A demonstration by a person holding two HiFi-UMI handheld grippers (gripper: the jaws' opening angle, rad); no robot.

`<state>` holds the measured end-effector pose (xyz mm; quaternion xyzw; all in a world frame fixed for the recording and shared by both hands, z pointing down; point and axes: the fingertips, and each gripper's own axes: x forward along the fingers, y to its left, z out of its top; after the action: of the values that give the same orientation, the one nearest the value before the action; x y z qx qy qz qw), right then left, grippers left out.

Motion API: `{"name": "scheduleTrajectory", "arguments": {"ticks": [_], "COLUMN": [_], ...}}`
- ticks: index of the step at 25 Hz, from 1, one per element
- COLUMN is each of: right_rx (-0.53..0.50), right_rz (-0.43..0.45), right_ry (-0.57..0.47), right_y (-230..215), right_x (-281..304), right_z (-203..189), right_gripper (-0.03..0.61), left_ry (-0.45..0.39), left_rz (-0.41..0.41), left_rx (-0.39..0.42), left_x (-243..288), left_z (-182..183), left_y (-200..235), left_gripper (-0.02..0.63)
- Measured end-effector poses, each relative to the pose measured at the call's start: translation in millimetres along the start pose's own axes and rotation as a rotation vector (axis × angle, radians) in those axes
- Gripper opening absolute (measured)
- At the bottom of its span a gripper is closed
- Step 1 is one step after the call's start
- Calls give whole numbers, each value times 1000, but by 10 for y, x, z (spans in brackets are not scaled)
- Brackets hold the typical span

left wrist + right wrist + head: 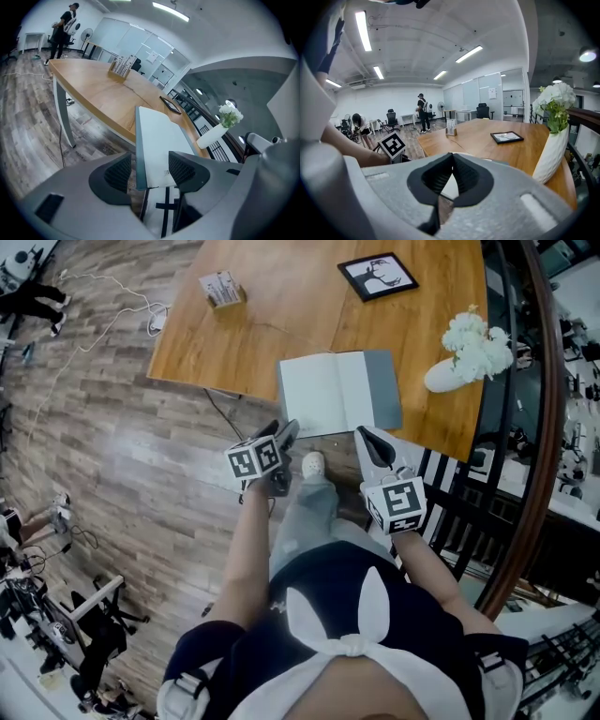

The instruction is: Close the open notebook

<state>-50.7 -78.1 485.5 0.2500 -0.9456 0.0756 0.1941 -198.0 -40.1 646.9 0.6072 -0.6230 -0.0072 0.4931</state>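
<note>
Our left tool [284, 434] gapes wide astride the open notebook [337, 393] at its lower-left corner, while our empty right tool [366, 437], pinched together, hovers just below.

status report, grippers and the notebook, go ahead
Left gripper open, jaws astride near edge of notebook. Right gripper shut, empty. Book lies open at table edge. Nothing on its pages; vase stands apart at right.

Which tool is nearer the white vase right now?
Right. The right tool sits by the notebook's vase-side corner; the left tool is at its opposite corner, farther from the vase.
</note>
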Motion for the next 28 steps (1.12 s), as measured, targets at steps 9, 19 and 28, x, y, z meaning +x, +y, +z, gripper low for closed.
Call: {"name": "scheduleTrajectory", "arguments": {"ticks": [9, 19, 28], "right_rx": [2, 8, 7], "right_rz": [13, 7, 4], "right_ry": [8, 20, 21], "right_y": [24, -17, -13], "right_x": [52, 35, 31], "right_z": [-6, -58, -69], "right_gripper": [-2, -2, -2], "left_ry": [30, 25, -47], "left_rz": [-48, -145, -186], "left_rx": [-97, -271, -284], "left_x": [172, 270, 162], "left_z": [-89, -194, -102], "left_y": [95, 140, 79], "left_gripper": [245, 216, 81]}}
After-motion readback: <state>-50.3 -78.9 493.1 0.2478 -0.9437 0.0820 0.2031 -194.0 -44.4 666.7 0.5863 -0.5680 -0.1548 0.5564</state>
